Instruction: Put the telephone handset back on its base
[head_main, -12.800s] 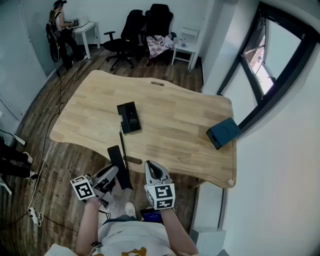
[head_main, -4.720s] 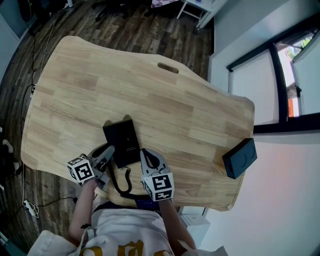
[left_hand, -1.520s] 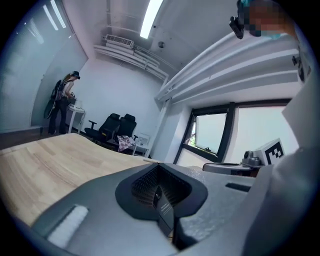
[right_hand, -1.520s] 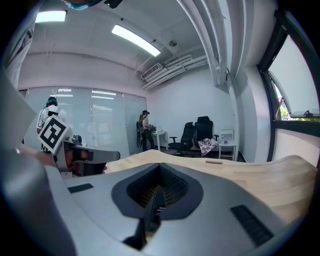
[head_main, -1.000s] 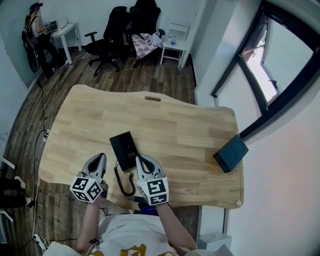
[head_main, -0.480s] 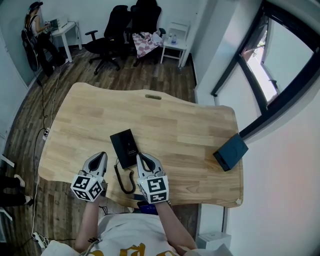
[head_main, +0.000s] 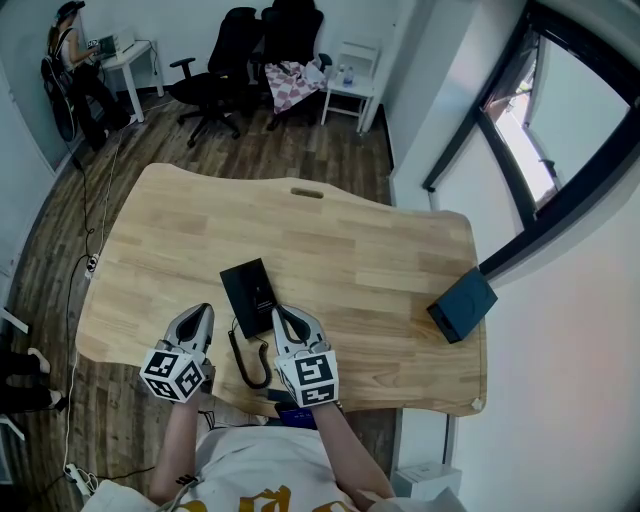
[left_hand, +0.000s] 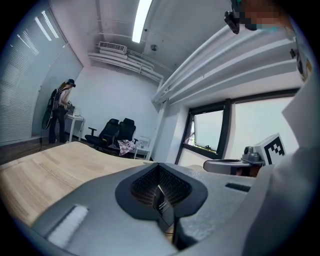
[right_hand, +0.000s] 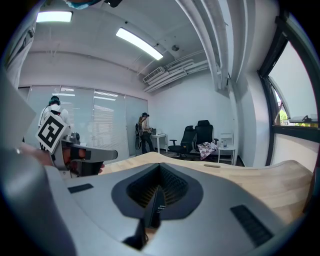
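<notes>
The left gripper and right gripper are pointing across the near edge of the counter. The fingers of both are sitting closed, gripping nothing. The black handset is lying on its base, and the whole telephone is resting between the 2 sets of fingers, reaching just ahead of their tips. It is lying closer to the right fingers than the left. Its coiled cord is looping back between the 2 grippers toward the counter's edge.
</notes>
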